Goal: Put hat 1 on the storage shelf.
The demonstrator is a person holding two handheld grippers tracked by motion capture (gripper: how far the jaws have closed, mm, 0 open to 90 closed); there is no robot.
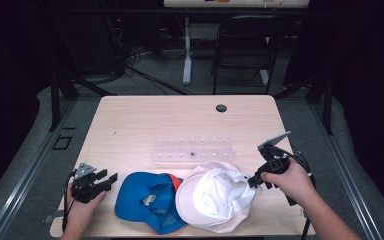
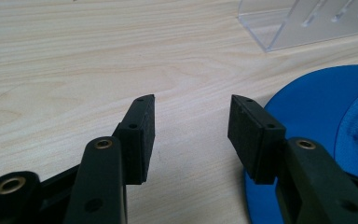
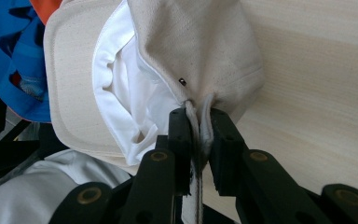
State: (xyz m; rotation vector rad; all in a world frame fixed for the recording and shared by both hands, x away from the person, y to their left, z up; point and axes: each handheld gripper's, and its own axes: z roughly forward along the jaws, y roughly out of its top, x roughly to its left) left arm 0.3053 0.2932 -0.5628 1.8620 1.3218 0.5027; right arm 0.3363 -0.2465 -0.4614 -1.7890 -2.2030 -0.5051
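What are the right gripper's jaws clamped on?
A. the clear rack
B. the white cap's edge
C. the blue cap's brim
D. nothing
B: in the right gripper view, the right gripper pinches a fold of the white cap fabric between its jaws.

Dim lab: desk (image 1: pixel 130 120), cables (image 1: pixel 140 70), folding chair (image 1: pixel 245 45)

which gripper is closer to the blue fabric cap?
Left. The left gripper sits open beside the blue fabric cap, at its left edge. The right gripper is beyond it, shut on the white fabric cap.
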